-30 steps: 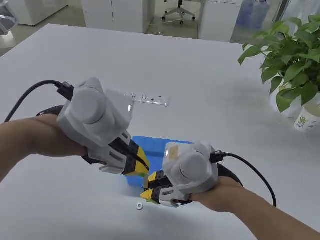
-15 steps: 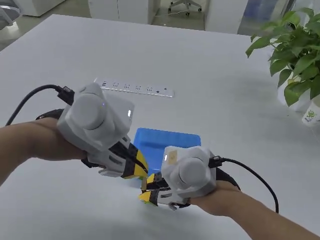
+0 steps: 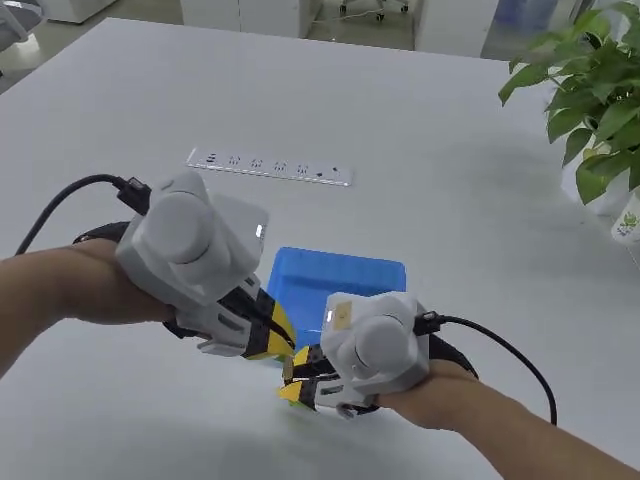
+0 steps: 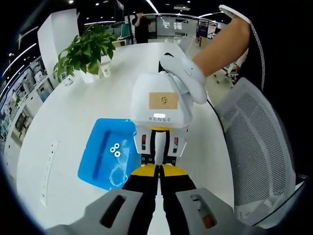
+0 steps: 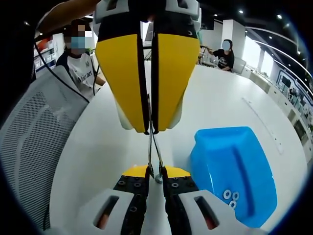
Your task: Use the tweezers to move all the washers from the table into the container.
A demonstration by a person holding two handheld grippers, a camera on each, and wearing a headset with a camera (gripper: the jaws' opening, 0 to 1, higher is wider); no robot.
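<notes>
A blue container (image 3: 345, 275) sits on the white table just beyond both grippers. Three washers (image 4: 115, 150) lie inside it, also seen as washers (image 5: 231, 196) in the right gripper view. My left gripper (image 3: 278, 335) is shut on the thin metal tweezers (image 5: 151, 147), which run from its yellow jaws down to my right gripper (image 5: 155, 172). The right gripper's jaws are pressed onto the tweezers' legs. A small round washer (image 5: 158, 179) shows at the tweezers' tips. In the head view the right gripper (image 3: 293, 385) sits tip to tip with the left one, near the container's front left corner.
A white power strip (image 3: 270, 167) lies further back on the table. A potted plant (image 3: 600, 90) stands at the far right. A mesh chair (image 4: 259, 142) is beside the table's near edge. People sit in the background of the right gripper view.
A washer lay on the table by the right gripper's tips one second ago; it is gone from that spot now. The camera has tilted; both grippers stay close together.
</notes>
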